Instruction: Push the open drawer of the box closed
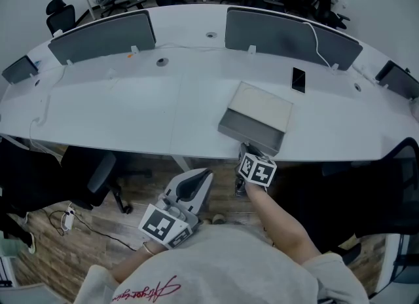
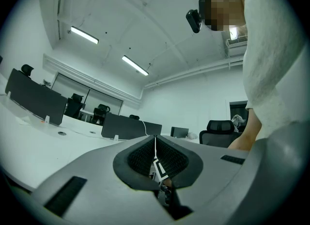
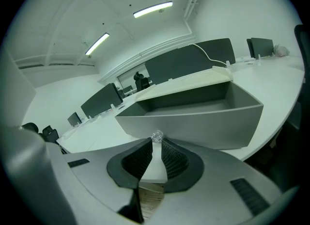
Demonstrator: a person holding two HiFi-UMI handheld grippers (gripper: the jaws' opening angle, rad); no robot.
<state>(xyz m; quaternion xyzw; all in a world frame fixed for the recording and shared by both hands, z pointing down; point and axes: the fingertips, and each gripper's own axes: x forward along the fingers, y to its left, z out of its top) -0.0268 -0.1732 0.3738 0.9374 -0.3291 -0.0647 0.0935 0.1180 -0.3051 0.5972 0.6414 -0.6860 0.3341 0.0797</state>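
Note:
A grey box point(image 1: 265, 103) lies on the white desk point(image 1: 131, 113) with its drawer point(image 1: 250, 133) pulled out toward me past the desk edge. My right gripper point(image 1: 247, 147) sits at the drawer front. In the right gripper view the empty drawer point(image 3: 193, 122) fills the middle, and its small clear knob point(image 3: 156, 136) sits between the tips of my right gripper point(image 3: 156, 144), jaws closed to the knob's width. My left gripper point(image 1: 201, 178) hangs below the desk edge, away from the box. In its own view the left gripper point(image 2: 155, 144) is shut on nothing and tilted up at the room.
A dark phone point(image 1: 298, 79) lies behind the box. Grey divider panels point(image 1: 105, 34) point(image 1: 288, 34) stand along the desk's far side with a white cable point(image 1: 321, 47). Office chairs point(image 1: 98, 171) point(image 1: 399, 178) flank me under the desk edge; a power strip point(image 1: 69, 217) lies on the wood floor.

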